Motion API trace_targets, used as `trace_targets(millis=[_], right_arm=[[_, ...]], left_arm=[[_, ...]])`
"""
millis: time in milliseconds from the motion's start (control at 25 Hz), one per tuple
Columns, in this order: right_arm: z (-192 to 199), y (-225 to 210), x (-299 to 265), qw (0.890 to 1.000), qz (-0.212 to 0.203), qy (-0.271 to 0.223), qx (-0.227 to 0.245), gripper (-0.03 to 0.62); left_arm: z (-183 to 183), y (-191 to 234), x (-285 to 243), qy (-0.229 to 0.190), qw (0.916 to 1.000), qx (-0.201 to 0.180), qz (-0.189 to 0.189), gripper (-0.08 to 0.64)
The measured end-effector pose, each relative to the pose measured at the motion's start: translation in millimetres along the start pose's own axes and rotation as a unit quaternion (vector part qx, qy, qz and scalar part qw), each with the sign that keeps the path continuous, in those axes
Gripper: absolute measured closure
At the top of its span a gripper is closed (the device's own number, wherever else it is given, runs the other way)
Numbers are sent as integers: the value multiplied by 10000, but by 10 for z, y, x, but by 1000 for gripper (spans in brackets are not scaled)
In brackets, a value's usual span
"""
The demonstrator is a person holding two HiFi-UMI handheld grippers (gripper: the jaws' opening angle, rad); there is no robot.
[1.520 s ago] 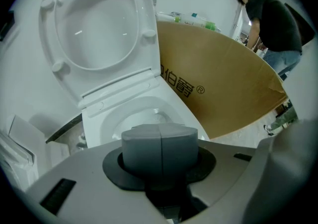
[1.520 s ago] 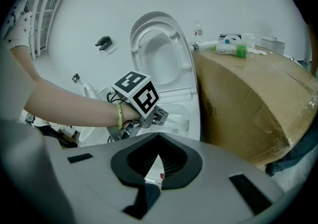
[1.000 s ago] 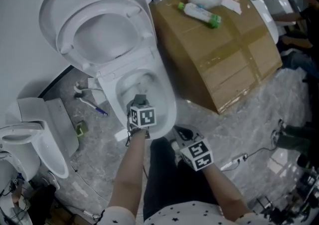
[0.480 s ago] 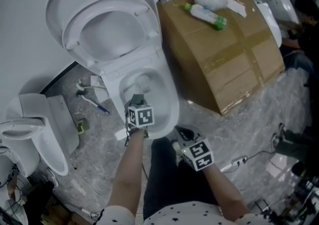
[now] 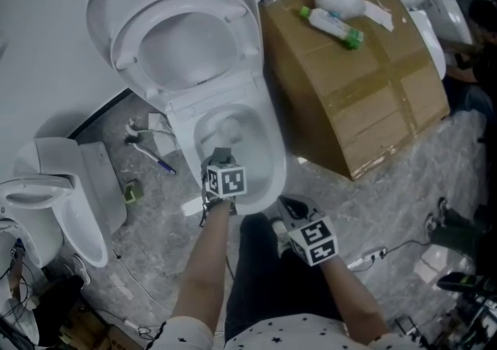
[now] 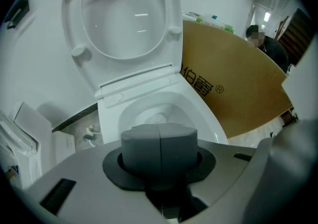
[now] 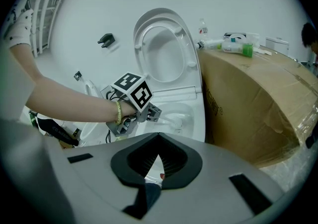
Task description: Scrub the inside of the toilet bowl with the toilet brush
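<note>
Head view gives us the white ceramic toilet point(image 5: 260, 156) from above. One oval lid and one ring seat are both tipped up against the wall, and the bowl is open and pale inside. One big brown cardboard box point(image 5: 365, 84) stands just beside it on the right. We count two hand-held grippers, each with one marker cube. The left gripper point(image 5: 221, 156) hangs over the bowl's front rim. Its grey jaws are pressed together on the handle of the single white toilet brush point(image 7: 174, 117), whose head reaches down inside the bowl. The right gripper point(image 5: 286, 206) hangs near the bowl's front, jaws spread, nothing between them. One white bottle with a green cap point(image 5: 332, 22) lies on the box. In the left gripper view the jaws hide the brush handle, and we cannot make out the bristles against the white bowl.
</note>
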State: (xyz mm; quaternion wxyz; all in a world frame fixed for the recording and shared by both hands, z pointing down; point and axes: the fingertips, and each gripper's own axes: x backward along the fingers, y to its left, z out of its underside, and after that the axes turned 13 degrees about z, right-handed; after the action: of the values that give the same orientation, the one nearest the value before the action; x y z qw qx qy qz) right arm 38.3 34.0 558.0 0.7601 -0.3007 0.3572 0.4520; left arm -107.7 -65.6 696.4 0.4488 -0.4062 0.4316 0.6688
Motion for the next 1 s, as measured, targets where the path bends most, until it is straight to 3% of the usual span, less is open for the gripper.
trace_targets(millis=[640,1000], right_arm=[[87,34,-60,10000,-23,89,23,586],[89,56,-59,9999,-52,82,49,586]], left_arm=[[147,149,-77,87,9999,115,-80,407],[322,254,-4,173,9988,333,-312,407]])
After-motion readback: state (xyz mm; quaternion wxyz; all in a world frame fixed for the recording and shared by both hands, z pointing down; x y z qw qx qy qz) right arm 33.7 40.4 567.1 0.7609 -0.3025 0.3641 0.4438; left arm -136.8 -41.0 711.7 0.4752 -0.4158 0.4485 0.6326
